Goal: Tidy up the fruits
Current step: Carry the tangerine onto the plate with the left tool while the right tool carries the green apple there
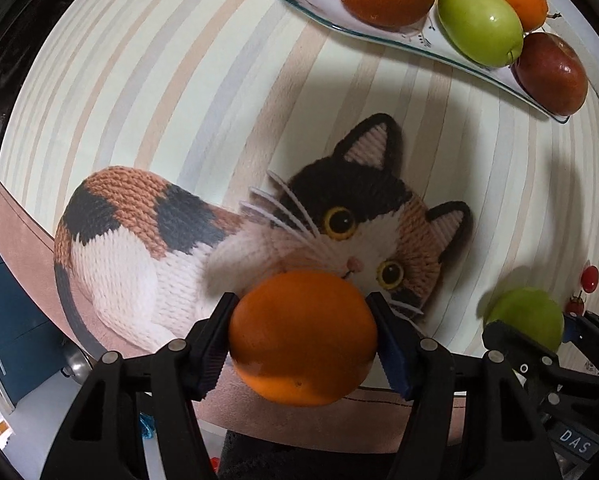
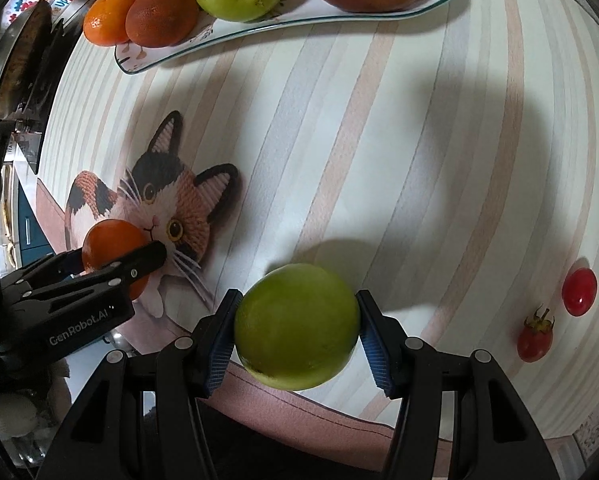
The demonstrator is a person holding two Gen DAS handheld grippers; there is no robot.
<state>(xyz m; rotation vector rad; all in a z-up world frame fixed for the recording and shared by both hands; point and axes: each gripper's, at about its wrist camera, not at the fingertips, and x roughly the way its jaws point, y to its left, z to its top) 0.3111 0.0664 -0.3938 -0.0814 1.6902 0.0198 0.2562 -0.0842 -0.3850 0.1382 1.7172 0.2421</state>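
While both grippers hung over the striped tablecloth (image 2: pixel 379 140), each already had a fruit between its pads. Left gripper (image 1: pixel 303 340): jaws closed on an orange (image 1: pixel 303 336), pads pressing its two sides, over the printed cat (image 1: pixel 259 232). Right gripper (image 2: pixel 297 332): jaws closed on a green apple (image 2: pixel 297 326), both blue pads against its skin. Whether either fruit rested on the cloth or was lifted clear could not be told.

Step in hand, as judged: pick-up finished on both sides, carry to the plate (image 2: pixel 439 0) not yet begun. Next move would call for lifting both fruits and crossing the open cloth toward the plate at the far edge, then lowering each into a free gap without knocking the fruit already there; the plate looked crowded, so placement needs care.

Count, right wrist view:
- plate: one.
- oranges on or against the plate: two, one seemingly off its rim.
- green apples on the plate: one.
- reddish fruits there: at least two, partly cut off.
- cherry tomatoes (image 2: pixel 579 292) loose on the cloth: two, near each other, well apart from the plate.
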